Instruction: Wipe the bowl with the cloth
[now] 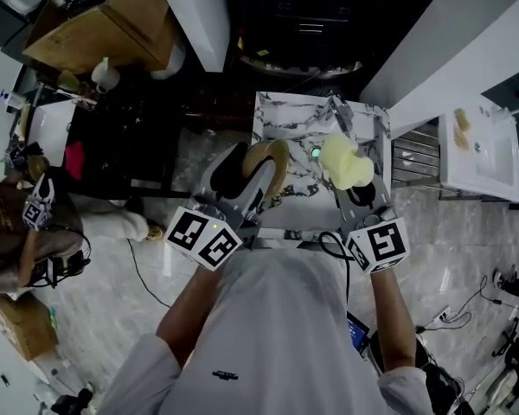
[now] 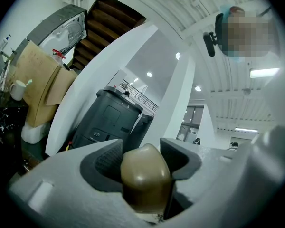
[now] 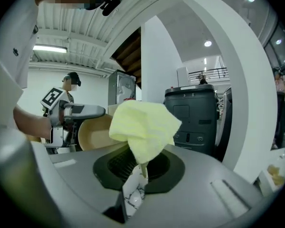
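Mid-frame, over the marble table, the tan bowl hangs on edge, rim pinched in the left gripper. Just right, the right gripper nips the yellow cloth. They're apart, so I'd judge all the wiping is left to do.

Bowl sits between the jaws of the left gripper, rim clamped, tilted on edge. Cloth is pinched in the right gripper, right of the bowl and apart from it. Both hang over the near part of the table, in front of the person. Box lies far back left. A second person is at far left.
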`<state>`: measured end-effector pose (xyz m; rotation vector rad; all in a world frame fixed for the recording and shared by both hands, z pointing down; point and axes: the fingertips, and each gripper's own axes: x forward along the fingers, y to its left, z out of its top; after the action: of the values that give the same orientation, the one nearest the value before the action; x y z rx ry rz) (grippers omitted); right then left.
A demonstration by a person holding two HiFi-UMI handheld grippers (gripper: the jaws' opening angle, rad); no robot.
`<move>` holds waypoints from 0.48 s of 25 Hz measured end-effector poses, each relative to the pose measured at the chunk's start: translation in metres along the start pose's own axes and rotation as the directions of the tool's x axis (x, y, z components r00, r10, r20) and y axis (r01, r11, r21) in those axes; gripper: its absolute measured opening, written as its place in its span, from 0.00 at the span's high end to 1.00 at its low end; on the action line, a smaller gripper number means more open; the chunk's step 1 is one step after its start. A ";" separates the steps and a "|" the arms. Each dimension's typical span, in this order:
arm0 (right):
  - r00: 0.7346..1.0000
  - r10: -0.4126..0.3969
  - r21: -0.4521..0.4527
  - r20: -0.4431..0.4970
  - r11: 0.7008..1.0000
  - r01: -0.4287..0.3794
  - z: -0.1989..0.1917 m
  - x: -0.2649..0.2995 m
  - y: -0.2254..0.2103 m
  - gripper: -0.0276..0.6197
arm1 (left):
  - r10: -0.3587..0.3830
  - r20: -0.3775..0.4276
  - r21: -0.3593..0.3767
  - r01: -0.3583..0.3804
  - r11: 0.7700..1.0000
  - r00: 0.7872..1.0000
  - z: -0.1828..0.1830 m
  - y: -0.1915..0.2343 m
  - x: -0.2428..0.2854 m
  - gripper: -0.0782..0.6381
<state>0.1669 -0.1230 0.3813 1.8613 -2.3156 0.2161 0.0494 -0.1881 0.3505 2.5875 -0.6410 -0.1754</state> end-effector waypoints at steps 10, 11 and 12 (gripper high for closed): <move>0.983 -0.181 0.002 0.016 0.984 0.181 -0.007 -0.038 -0.050 0.90 | 0.051 -0.028 0.119 -0.047 0.992 0.998 -0.003 0.016 -0.006 0.54; 0.981 -0.195 0.007 0.016 0.981 0.195 -0.010 -0.042 -0.054 0.90 | 0.057 -0.033 0.137 -0.052 0.989 0.998 -0.006 0.016 -0.007 0.54; 0.978 -0.210 0.013 0.016 0.978 0.210 -0.014 -0.045 -0.057 0.90 | 0.063 -0.038 0.157 -0.056 0.986 0.997 -0.008 0.016 -0.008 0.54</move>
<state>0.2326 -0.0895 0.3863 2.1020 -2.1108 0.1860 0.0380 -0.1937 0.3656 2.7088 -0.7425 -0.0526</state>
